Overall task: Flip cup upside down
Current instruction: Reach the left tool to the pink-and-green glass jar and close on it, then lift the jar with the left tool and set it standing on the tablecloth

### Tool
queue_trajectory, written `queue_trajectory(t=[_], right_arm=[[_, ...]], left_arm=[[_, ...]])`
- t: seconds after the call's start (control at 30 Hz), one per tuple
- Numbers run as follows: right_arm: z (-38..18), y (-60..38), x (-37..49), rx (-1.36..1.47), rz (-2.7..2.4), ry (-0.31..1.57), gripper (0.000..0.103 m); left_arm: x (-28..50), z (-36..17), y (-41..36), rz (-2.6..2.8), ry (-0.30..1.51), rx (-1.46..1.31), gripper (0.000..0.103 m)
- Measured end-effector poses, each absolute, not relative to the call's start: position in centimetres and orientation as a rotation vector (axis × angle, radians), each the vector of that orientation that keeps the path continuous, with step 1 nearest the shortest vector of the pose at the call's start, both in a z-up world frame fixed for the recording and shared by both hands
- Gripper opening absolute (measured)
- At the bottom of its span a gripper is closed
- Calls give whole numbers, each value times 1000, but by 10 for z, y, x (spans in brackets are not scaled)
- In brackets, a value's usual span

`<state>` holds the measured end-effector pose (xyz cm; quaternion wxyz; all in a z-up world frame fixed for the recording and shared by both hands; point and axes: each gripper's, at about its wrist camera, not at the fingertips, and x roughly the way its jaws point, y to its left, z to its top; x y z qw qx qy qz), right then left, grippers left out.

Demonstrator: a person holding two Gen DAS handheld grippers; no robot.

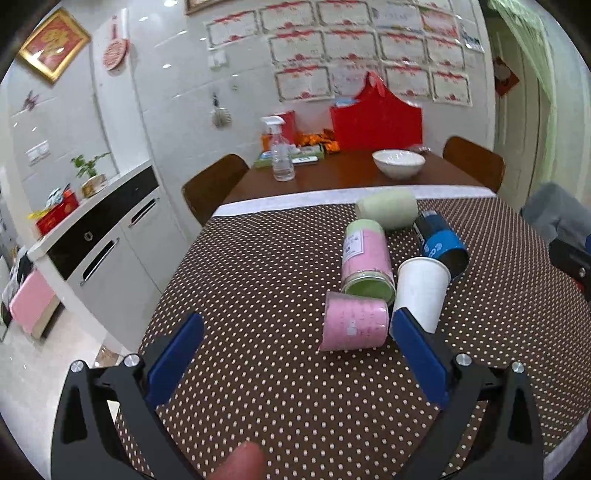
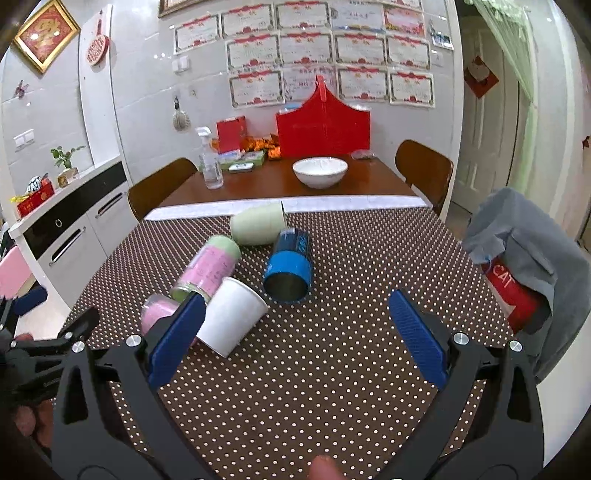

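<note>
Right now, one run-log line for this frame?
left gripper: open, empty | right gripper: open, empty | white paper cup: on its side, untouched | flip: not started

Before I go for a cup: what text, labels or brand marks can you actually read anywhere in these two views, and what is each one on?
"CAT": white letters on the red item under the grey cloth, right of the table.
Blue can: light markings, too blurred to read.
Tall pink container: white label, print too small.
Small pink cup: faint marks, unreadable.
Wall certificates: red headings, too blurred.
Red framed picture: gold character, unclear.
</note>
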<state>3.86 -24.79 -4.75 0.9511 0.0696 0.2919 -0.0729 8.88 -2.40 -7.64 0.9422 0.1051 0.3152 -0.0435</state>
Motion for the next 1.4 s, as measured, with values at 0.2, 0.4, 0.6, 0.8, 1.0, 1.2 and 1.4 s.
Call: queue_trajectory(t=[0.2, 0.4, 0.6, 0.8, 1.0, 1.2, 1.4], right_arm=[[-62, -254, 65, 143, -151, 653, 98], [-78, -265, 103, 148, -161, 720, 98], [-98, -274, 120, 174, -156, 762, 98], [-106, -278, 126, 195, -149, 774, 98], [-108, -279, 121, 209, -149, 770, 98], [-103, -281, 110, 225, -151, 759, 98], [-91, -276, 94, 225, -145, 730, 98]], left_arm=[[145, -84, -42, -152, 698, 236, 99], [215, -105, -63, -214, 825, 225, 99], [268, -139, -84, -260, 982, 220, 99], [299, -165, -95, -302, 1107, 192, 95], [315, -179, -94, -349, 1171, 97, 68], [315, -155, -71, -367, 1125, 49, 68], [294, -123, -56, -391, 1056, 34, 68]])
